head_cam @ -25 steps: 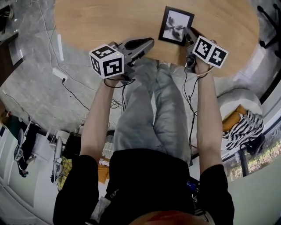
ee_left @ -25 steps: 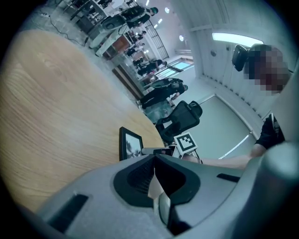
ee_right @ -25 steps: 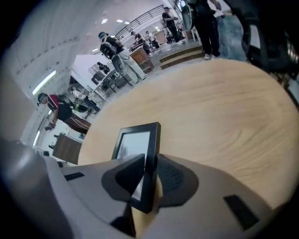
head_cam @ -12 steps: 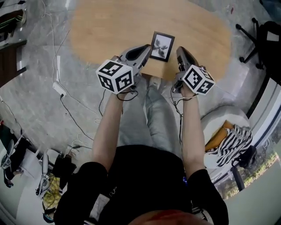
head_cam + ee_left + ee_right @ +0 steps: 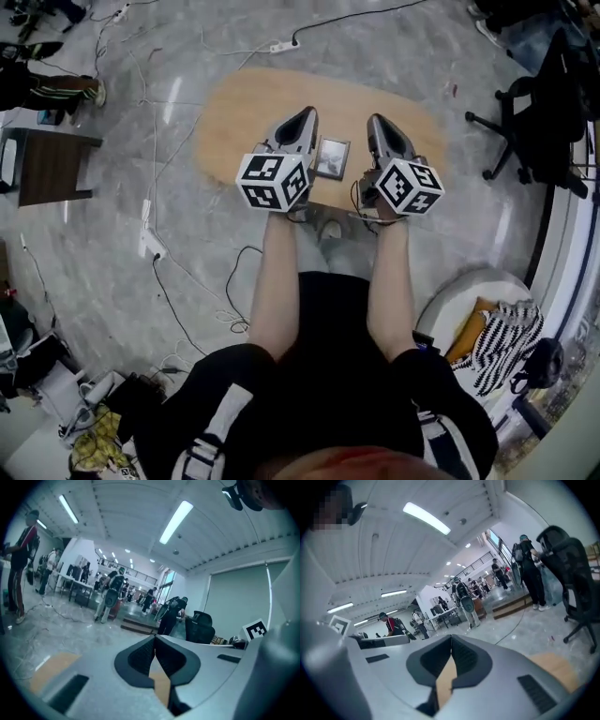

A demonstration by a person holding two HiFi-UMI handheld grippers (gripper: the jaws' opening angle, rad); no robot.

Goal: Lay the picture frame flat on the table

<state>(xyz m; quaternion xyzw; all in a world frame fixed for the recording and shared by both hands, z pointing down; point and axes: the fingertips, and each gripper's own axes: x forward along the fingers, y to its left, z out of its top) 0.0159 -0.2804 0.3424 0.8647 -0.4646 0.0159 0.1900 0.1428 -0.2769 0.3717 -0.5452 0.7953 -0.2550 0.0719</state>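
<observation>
The black picture frame (image 5: 332, 157) with its grey print lies flat near the front edge of the oval wooden table (image 5: 244, 103), far below me. I hold both grippers up high, one on each side of it in the head view. The jaws of my left gripper (image 5: 307, 114) are pressed together with nothing between them, and the left gripper view shows the closed tips (image 5: 154, 639) against the room. My right gripper (image 5: 377, 122) is also shut and empty, its tips (image 5: 451, 639) meeting in the right gripper view. Neither gripper touches the frame.
A black office chair (image 5: 534, 122) stands right of the table. A dark side table (image 5: 52, 167) is at the left. A power strip (image 5: 150, 246) and cables lie on the grey floor. A white seat with striped cloth (image 5: 502, 337) is at lower right. People stand in the distance.
My view has risen and the table now looks small and far. The right gripper has come away from the frame's right edge; both grippers are lifted level, high above the table.
</observation>
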